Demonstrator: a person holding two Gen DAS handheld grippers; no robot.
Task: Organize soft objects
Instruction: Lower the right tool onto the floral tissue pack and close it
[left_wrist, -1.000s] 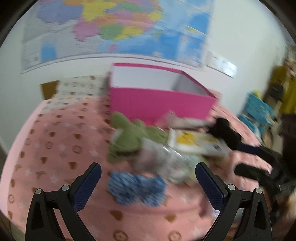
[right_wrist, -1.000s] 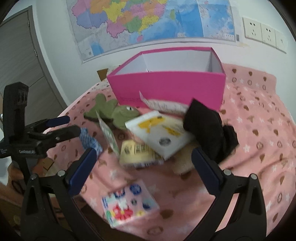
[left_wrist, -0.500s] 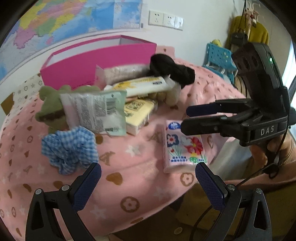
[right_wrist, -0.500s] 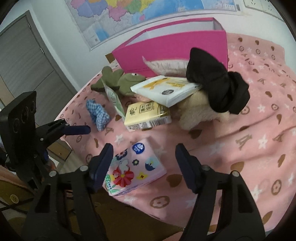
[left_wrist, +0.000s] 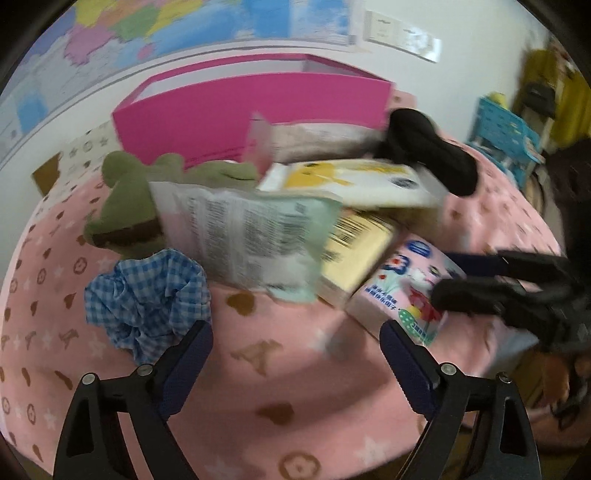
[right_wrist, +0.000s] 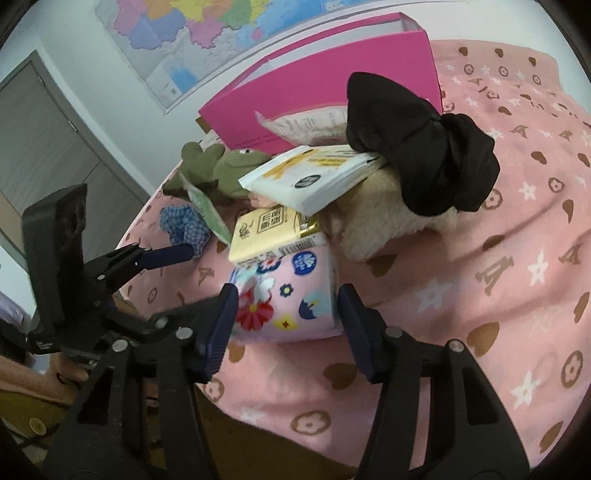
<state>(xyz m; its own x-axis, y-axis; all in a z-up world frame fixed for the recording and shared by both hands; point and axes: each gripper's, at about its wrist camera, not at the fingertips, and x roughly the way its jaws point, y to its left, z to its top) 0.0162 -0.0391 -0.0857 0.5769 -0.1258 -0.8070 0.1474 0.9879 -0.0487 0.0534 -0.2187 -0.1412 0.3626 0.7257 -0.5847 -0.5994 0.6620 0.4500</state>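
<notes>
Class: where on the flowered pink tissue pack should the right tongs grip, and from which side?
Grip the flowered pink tissue pack across its two long side faces, coming from its free near end. It lies flat, its far end against the yellow pack. The right tongs have been closing, already straddling it.

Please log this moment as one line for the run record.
right gripper: closing around floral tissue pack | left gripper: open, empty, beside blue scrunchie

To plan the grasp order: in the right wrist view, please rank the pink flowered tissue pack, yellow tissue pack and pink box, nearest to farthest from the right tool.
1. Pink flowered tissue pack, between the tool's fingers.
2. Yellow tissue pack, just behind.
3. Pink box, at the back.
</notes>
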